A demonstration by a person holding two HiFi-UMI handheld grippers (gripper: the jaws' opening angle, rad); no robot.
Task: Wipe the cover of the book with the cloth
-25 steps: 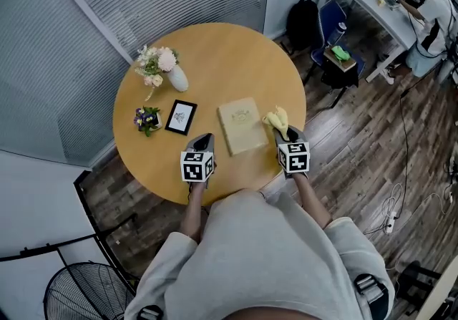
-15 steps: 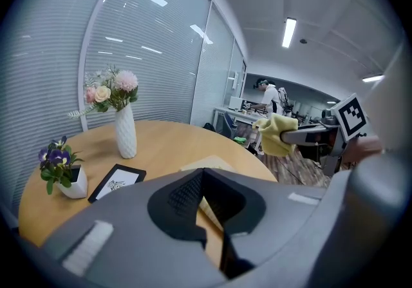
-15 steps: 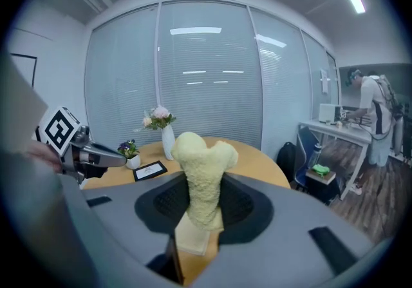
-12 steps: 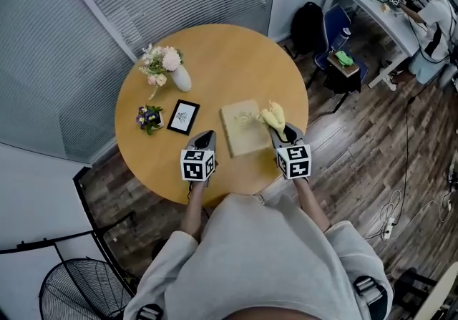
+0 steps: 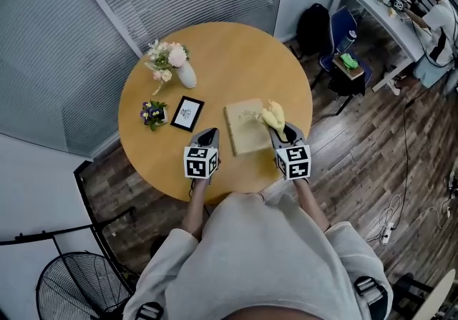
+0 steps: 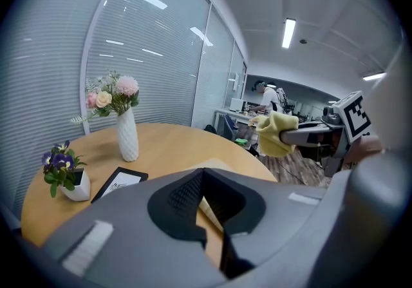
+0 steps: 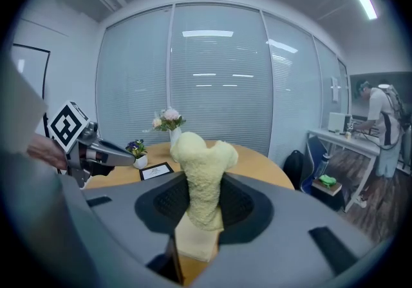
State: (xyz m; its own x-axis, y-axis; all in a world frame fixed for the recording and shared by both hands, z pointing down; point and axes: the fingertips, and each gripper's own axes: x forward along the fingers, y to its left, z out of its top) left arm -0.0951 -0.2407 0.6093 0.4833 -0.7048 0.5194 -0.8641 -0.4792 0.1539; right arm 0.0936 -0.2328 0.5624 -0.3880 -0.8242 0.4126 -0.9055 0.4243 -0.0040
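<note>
On the round wooden table, a pale tan book lies flat near the front edge. My right gripper is shut on a yellow cloth, which hangs over the book's right edge. In the right gripper view the cloth stands up between the jaws with the book just beneath. My left gripper is shut and holds nothing; it hovers over the table just left of the book. From the left gripper view, the cloth shows off to the right.
A white vase of flowers, a small pot of purple flowers and a black picture frame stand on the table's left half. Beyond the table are a chair, a desk with a person, and a fan.
My right gripper has carried the cloth a little to the left, from beside the book to over its right edge. The left gripper has stayed in place.
</note>
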